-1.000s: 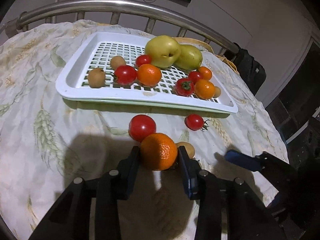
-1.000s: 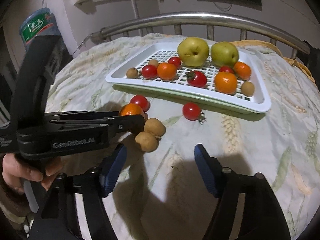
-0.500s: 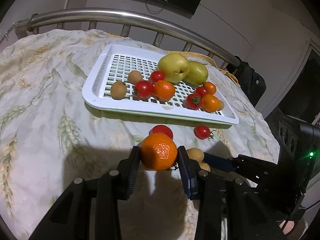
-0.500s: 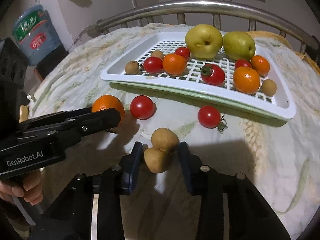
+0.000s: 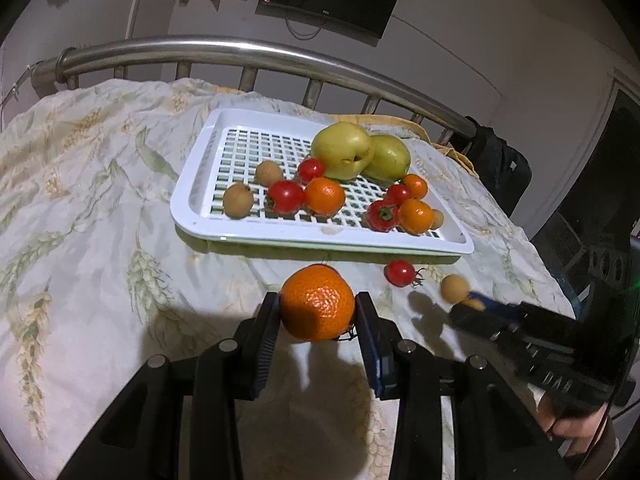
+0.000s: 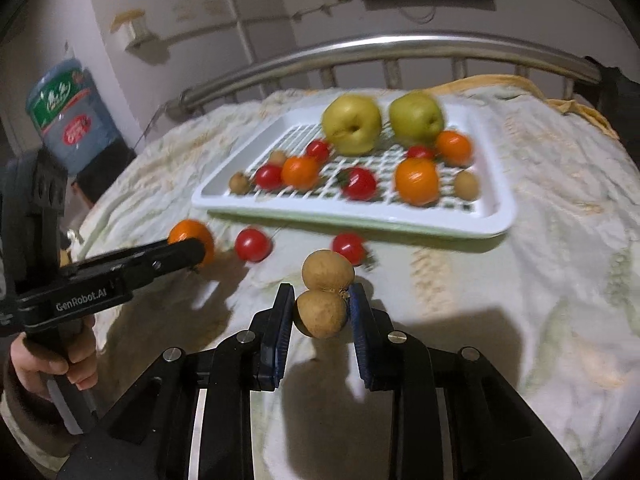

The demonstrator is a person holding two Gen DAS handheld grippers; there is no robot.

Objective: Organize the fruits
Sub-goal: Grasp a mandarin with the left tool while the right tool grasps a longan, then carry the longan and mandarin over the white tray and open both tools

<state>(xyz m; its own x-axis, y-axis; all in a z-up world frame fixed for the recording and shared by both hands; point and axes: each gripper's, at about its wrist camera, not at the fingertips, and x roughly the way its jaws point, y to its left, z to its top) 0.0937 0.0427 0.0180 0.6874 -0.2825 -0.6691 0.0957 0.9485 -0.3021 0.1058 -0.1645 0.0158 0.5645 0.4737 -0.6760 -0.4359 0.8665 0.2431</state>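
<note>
My left gripper (image 5: 317,312) is shut on an orange mandarin (image 5: 317,307), held just above the cloth in front of the white slotted tray (image 5: 320,237). The jaws of my right gripper (image 6: 321,312) are closing, with their pads pressing the lower of two joined brown fruits (image 6: 321,314). The upper brown fruit (image 6: 327,271) sticks out beyond the tips. The tray holds two green pears (image 5: 344,150), several small tomatoes, mandarins and brown fruits. Two tomatoes (image 6: 253,244) (image 6: 349,249) lie on the cloth before the tray.
A wheat-patterned cloth (image 5: 80,208) covers the surface. A steel rail (image 5: 240,50) runs behind the tray. A dark bag (image 5: 500,168) sits at the far right edge, and a water bottle (image 6: 64,116) stands off to the left.
My right gripper moved in over the two brown fruits, shut on them and lifted them off the cloth. The left gripper rose a little with the mandarin.
</note>
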